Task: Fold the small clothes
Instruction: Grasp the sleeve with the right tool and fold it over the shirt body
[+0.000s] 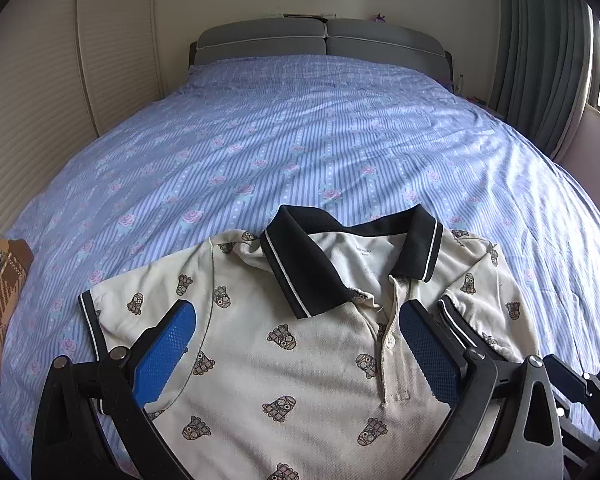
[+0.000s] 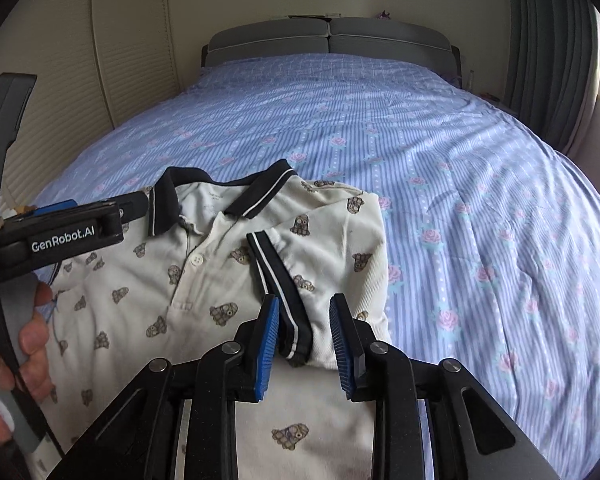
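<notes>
Right sleeve folded in, left sleeve still out
Left wrist: left gripper (image 1: pixel 296 356) wide open, empty, polo shirt (image 1: pixel 300 360) under it. Right wrist: right gripper (image 2: pixel 305 346) part open, pads clear of sleeve cuff (image 2: pixel 278 284) between them; a snag would undo the fold

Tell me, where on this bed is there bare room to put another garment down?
Most of the bed is bare: the wide stretch between the polo shirt collar and the grey headboard, and the side toward the curtain. It is crowded near the front, with shirt, both grippers, and a plaid cloth at the edge.

Left gripper (image 1: pixel 296 344) gapes wide; right gripper (image 2: pixel 305 342) stands partly parted.
</notes>
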`<state>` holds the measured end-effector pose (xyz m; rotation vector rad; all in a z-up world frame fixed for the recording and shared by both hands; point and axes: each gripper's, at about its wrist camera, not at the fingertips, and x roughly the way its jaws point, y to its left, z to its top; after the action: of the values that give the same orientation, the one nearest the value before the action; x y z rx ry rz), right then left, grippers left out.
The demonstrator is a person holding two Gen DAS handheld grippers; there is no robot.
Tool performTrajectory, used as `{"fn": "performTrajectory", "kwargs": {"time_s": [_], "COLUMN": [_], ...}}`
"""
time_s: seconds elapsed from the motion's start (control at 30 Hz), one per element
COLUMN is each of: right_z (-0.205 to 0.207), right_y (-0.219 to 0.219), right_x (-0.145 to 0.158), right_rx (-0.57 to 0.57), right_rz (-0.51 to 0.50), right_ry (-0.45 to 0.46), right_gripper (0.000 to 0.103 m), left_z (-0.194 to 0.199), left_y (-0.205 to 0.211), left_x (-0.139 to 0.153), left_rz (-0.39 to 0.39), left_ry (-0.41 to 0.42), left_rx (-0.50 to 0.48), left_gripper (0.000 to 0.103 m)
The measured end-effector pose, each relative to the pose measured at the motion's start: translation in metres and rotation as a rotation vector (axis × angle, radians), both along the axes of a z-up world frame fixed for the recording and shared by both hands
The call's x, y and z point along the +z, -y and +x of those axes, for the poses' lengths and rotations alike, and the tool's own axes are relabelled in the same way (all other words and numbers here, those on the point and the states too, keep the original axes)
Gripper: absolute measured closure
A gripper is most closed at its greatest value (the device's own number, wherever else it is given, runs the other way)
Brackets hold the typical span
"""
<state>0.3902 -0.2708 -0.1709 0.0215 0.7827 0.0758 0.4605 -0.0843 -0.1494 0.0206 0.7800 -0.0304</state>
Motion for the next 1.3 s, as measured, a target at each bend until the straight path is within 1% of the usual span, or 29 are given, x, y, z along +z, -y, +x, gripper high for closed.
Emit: {"fn": "performTrajectory", "kwargs": {"time_s": [0.1,0.23,0.3,0.33,0.37,0.4,0.47,0.6,0.67,0.7,0.8,0.87,0.9,1.03,1.13,1.23,1.3], "right_z": [-0.003,-0.003,-0.001,0.000,0.000,0.001,-0.001,-0.002,-0.003,-0.004,-0.009,-0.011,-0.011,0.007,0.020,0.029,0.033], "right_y": [-0.006,-0.017,-0.018,-0.018,-0.018,-0.019,-0.019,-0.018,-0.017,-0.016,-0.016,-0.014,-0.012,-0.001,0.003,0.012,0.020], "right_x": [-0.008,-0.014,-0.019,-0.022,-0.025,-0.028,-0.034,-0.045,-0.047,-0.044,-0.032,-0.021,-0.016,-0.003,0.000,-0.009,-0.023], "right_rx": [0.017,0.024,0.025,0.024,0.026,0.031,0.038,0.045,0.041,0.037,0.035,0.025,0.016,0.004,-0.008,-0.051,-0.076], "right_rz": [-0.021,-0.073,-0.075,-0.070,-0.063,-0.061,-0.053,-0.026,-0.013,-0.002,0.003,-0.001,-0.003,0.018,0.026,0.036,0.064], "right_ry": [-0.018,-0.012,-0.026,-0.039,-0.053,-0.069,-0.088,-0.119,-0.116,-0.109,-0.080,-0.043,-0.028,-0.009,-0.001,-0.029,-0.079], "right_gripper": [0.075,0.075,0.076,0.078,0.087,0.091,0.095,0.096,0.096,0.095,0.090,0.075,0.074,0.073,0.073,0.073,0.073], "left_z": [0.002,0.005,0.006,0.006,0.006,0.006,0.005,0.005,0.005,0.005,0.005,0.006,0.007,0.007,0.008,0.010,0.010], "left_y": [-0.004,-0.009,-0.012,-0.012,-0.012,-0.012,-0.013,-0.013,-0.013,-0.013,-0.016,-0.017,-0.018,-0.023,-0.026,-0.027,-0.026], "left_x": [-0.004,-0.006,-0.007,-0.007,-0.007,-0.006,-0.005,-0.004,-0.004,-0.004,-0.004,-0.005,-0.005,-0.003,-0.003,-0.007,-0.008], "left_rz": [-0.015,-0.024,-0.034,-0.037,-0.038,-0.037,-0.040,-0.038,-0.039,-0.041,-0.049,-0.055,-0.055,-0.057,-0.059,-0.061,-0.057], "left_ry": [-0.022,-0.032,-0.038,-0.039,-0.039,-0.036,-0.034,-0.032,-0.033,-0.033,-0.032,-0.033,-0.034,-0.028,-0.024,-0.033,-0.037], "left_rx": [0.007,0.016,0.020,0.020,0.020,0.021,0.019,0.018,0.021,0.021,0.027,0.030,0.033,0.045,0.053,0.054,0.052], "left_gripper": [0.000,0.000,0.000,0.000,0.000,0.000,0.000,0.000,0.000,0.000,0.000,0.000,0.000,0.000,0.000,0.000,0.000]}}
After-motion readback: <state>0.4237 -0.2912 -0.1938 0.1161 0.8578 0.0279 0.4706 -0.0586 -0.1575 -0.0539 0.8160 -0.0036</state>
